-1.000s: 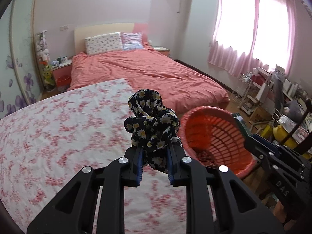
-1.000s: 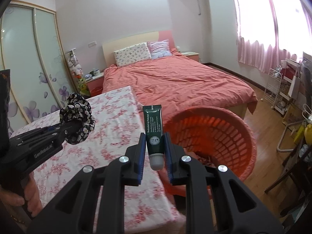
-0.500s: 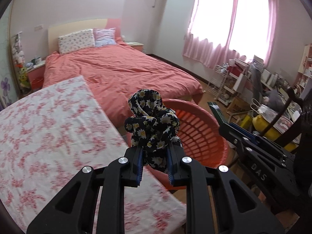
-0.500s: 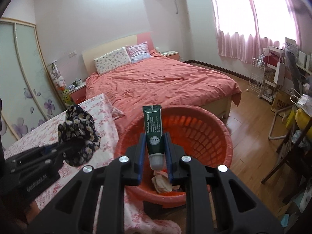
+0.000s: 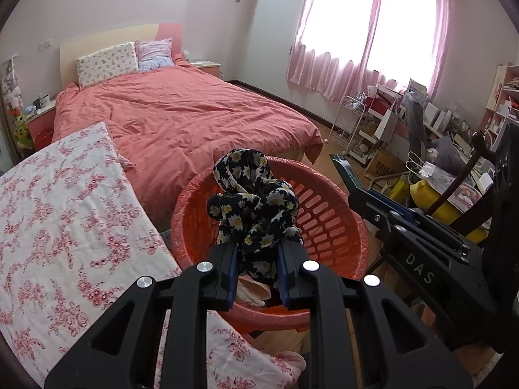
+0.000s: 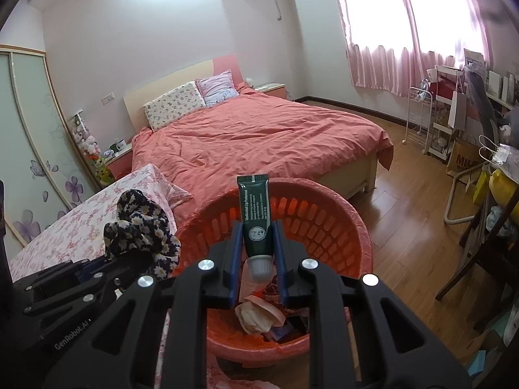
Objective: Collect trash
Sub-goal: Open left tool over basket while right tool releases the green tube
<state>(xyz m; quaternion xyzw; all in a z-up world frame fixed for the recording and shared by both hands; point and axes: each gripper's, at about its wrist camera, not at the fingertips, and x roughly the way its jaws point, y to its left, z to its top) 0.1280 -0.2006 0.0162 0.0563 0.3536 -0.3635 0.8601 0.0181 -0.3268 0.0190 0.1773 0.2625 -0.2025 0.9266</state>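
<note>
Left hand-held gripper [image 5: 255, 264] first: we see its two blue-padded jaws drawn in close and clamped on a bunched black scrunchie [image 5: 252, 201] printed with pale daisies, which rises above the fingertips. Behind and below it sits the orange basket [image 5: 327, 223], a round slotted tub beside the bench [image 5: 65, 214], which is covered in a white cloth with red flowers.

Our right hand-held gripper [image 6: 258, 253] is likewise nearly closed, pinching a dark green tube [image 6: 254, 217] near its white cap. The tube stands upright, cap end down, with its crimped end at the top. We see it held over the basket's open mouth, in front of the far rim.

In the right wrist view we can see crumpled paper [image 6: 256, 314] and a few other scraps lying on the basket's floor. The same view shows the left hand-held gripper at the lower left, with the scrunchie at the basket's left rim.

Beyond the basket we see a bed [image 6: 253, 139] under a coral duvet.
</note>
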